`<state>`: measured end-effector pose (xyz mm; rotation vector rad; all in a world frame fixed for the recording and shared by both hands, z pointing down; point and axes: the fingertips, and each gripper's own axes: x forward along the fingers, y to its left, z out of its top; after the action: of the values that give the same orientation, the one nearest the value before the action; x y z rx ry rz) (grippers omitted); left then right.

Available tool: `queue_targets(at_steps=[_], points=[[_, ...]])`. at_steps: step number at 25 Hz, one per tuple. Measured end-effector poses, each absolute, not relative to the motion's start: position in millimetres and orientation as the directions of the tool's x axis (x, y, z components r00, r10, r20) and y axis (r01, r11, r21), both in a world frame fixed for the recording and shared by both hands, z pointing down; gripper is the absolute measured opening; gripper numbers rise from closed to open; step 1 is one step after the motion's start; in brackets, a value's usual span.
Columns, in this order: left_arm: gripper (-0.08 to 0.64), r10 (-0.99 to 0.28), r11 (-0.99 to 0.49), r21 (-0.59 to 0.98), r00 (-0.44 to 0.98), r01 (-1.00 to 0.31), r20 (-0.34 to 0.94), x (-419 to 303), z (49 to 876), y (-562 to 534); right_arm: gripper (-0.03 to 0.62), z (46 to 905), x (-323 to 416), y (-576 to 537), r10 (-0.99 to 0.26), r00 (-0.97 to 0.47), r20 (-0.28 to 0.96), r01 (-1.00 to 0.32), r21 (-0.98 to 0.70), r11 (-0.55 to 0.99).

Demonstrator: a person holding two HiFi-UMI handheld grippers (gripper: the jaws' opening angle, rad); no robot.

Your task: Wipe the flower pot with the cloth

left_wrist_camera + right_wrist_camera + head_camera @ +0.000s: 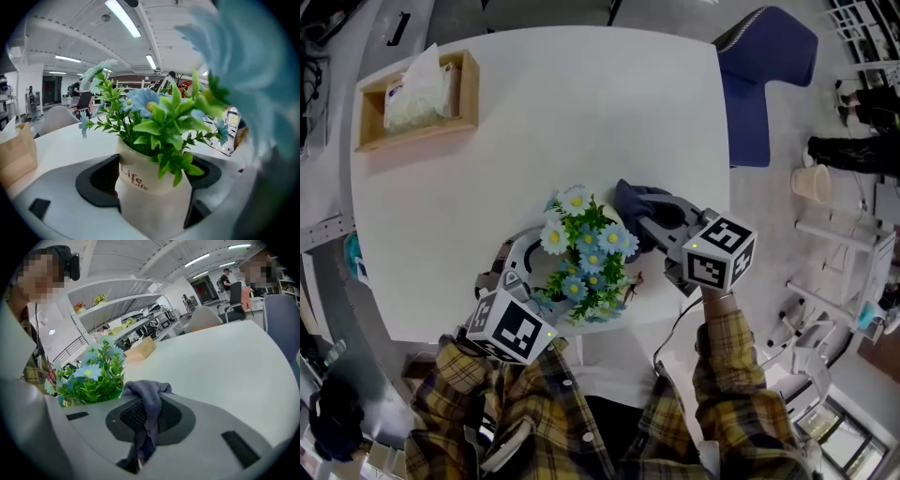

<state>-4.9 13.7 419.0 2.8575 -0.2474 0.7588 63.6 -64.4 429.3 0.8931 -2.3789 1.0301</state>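
Two hand-held grippers are both loaded. The left hand-held gripper (pixel 528 265) is clamped across the white flower pot (pixel 152 197), which sits near the front edge of the counter (pixel 562 112). The right hand-held gripper (pixel 649 225) pinches the dark cloth (pixel 149 401) just beside it. A hard sideways rub could twist the smooth pot in the jaws. The cloth's protruding bunch could also snag the overhanging flowers (pixel 586 253) and slip loose.

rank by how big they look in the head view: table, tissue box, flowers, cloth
1. table
2. tissue box and flowers: about alike. The flowers stand nearer the camera, so I won't rank them.
3. cloth, smallest, only partly showing
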Motion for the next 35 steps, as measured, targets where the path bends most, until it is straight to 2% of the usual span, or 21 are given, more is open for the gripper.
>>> queue_targets(at_steps=[6,11,14,16,20,24,26,31,35], points=[[0.423,0.103,-0.992,0.114,0.859,0.052,0.501,-4,418,22,0.021,432,53,-68,-0.219,-0.788,0.576,-0.567,-0.540,0.622],[0.423,0.296,-0.954,0.111,0.808,0.280,0.510,-1,419,31,0.021,434,34,-66,-0.068,-0.817,0.573,-0.452,-0.562,0.693],[0.423,0.361,-0.927,0.110,0.769,0.360,0.527,-1,422,32,0.021,440,22,-69,-0.021,-0.818,0.575,-0.419,-0.569,0.708],[0.425,0.367,-0.924,0.115,0.759,0.365,0.539,-1,423,32,0.021,441,19,-70,-0.014,-0.818,0.575,-0.416,-0.574,0.705],[0.423,0.266,-0.963,0.111,0.796,0.246,0.544,-5,422,30,0.021,437,27,-70,-0.060,-0.824,0.563,-0.442,-0.572,0.691],[0.423,0.067,-0.989,0.145,0.831,-0.017,0.553,-29,423,29,0.021,433,39,-61,-0.115,-0.826,0.552,-0.475,-0.572,0.668],[0.423,0.006,-0.975,0.185,0.819,-0.122,0.573,-45,428,37,0.021,434,44,-56,-0.151,-0.819,0.553,-0.506,-0.573,0.645],[0.423,-0.055,-0.927,0.254,0.771,-0.275,0.635,-54,436,78,0.021,427,62,-37,-0.304,-0.778,0.549,-0.610,-0.548,0.572],[0.423,-0.196,-0.841,0.289,0.755,-0.458,0.626,-46,432,77,0.021,426,65,-15,-0.411,-0.739,0.534,-0.673,-0.549,0.496]])
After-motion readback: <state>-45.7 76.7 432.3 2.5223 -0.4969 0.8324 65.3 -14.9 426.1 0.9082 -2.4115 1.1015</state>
